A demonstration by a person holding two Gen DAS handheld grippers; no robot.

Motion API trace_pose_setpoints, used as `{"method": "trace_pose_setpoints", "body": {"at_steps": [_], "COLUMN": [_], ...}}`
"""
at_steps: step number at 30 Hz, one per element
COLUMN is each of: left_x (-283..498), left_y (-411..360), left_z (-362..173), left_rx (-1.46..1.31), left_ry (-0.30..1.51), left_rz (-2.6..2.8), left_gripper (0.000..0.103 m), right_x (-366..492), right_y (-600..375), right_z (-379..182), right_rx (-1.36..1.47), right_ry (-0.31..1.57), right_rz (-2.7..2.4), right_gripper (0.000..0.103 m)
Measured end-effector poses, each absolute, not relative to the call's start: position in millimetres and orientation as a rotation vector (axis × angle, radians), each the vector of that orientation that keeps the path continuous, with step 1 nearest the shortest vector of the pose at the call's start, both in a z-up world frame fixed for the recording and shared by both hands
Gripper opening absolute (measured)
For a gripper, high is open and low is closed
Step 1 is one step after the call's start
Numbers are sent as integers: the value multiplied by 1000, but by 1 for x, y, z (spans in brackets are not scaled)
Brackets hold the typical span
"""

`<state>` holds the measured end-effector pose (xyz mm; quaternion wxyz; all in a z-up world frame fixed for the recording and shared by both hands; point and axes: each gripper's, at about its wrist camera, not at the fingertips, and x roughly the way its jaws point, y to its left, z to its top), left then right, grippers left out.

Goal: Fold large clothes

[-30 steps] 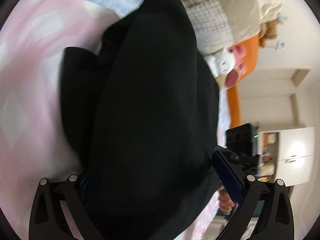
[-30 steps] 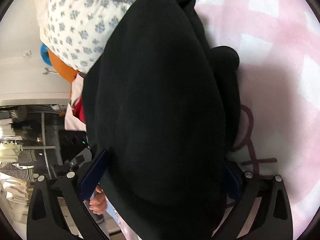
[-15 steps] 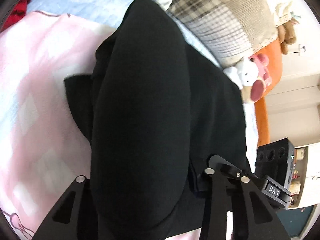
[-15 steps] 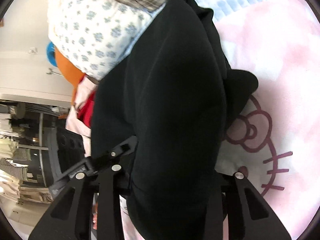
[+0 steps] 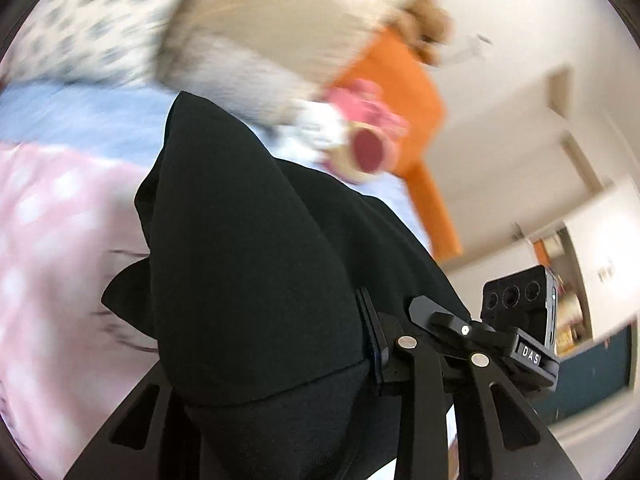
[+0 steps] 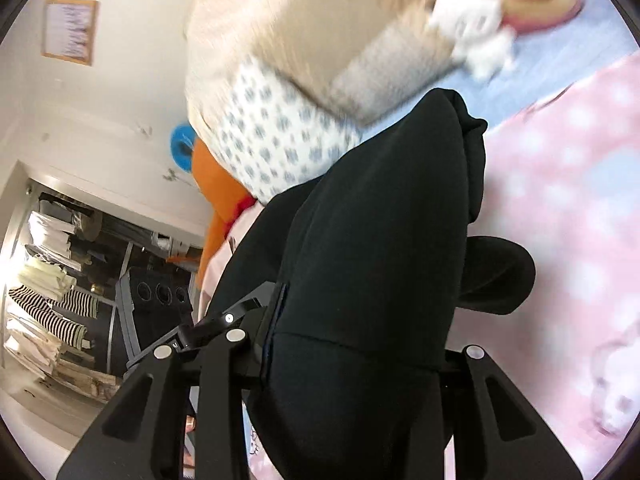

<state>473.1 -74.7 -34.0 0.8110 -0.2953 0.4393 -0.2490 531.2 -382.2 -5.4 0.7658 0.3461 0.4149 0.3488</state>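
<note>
A large black garment (image 5: 248,240) hangs taut between both grippers over a pink blanket (image 5: 48,216). My left gripper (image 5: 272,364) is shut on the garment's edge, cloth bunched between its fingers. In the right wrist view the same black garment (image 6: 380,248) fills the middle, and my right gripper (image 6: 356,356) is shut on its edge. Each gripper shows in the other's view, close alongside: the right gripper (image 5: 472,344) in the left wrist view, the left gripper (image 6: 216,332) in the right wrist view. A loose flap (image 6: 496,276) of the garment lies on the blanket.
Pillows (image 6: 288,80) and a white plush toy (image 5: 344,136) lie at the head of the bed on a blue sheet (image 5: 80,116). An orange headboard (image 5: 404,92) stands behind. A clothes rack (image 6: 48,288) stands off to the left of the bed.
Both grippers have lifted and tilted up with the garment; the view now shows more pillows and wall. The two grippers have come closer together. The background is blurred by motion.
</note>
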Motion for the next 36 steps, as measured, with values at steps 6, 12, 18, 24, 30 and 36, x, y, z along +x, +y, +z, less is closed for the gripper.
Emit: {"method": "trace_pose_setpoints", "body": {"at_steps": [6,12,18,24,30,36], "left_x": [449,416,416,421,415,403], "left_y": [-238,-407,-535,-557,-542,-510], "left_z": [12,16,-22,-63,-69,-148], "left_rx": [-581,-477,-344,-408,-349,-376], "left_ry": [932,935,987,1026,892,1086], "left_rz": [-752,-940,-982,-942,-975,-911], "left_gripper": [36,36,37,37,38,40], "right_x": [440,354,314,324,319,316], "right_y": [-533,-684,-773,-805,-802,-778], "right_z": [42,31,-21,-72,-76,-155], "right_rx": [750,804,800,880,793,838], "right_ry": [776,673,633,629,510,614], "right_rz": [591,409,299,316,427,437], "right_gripper": [33,33,34,34,35,35]}}
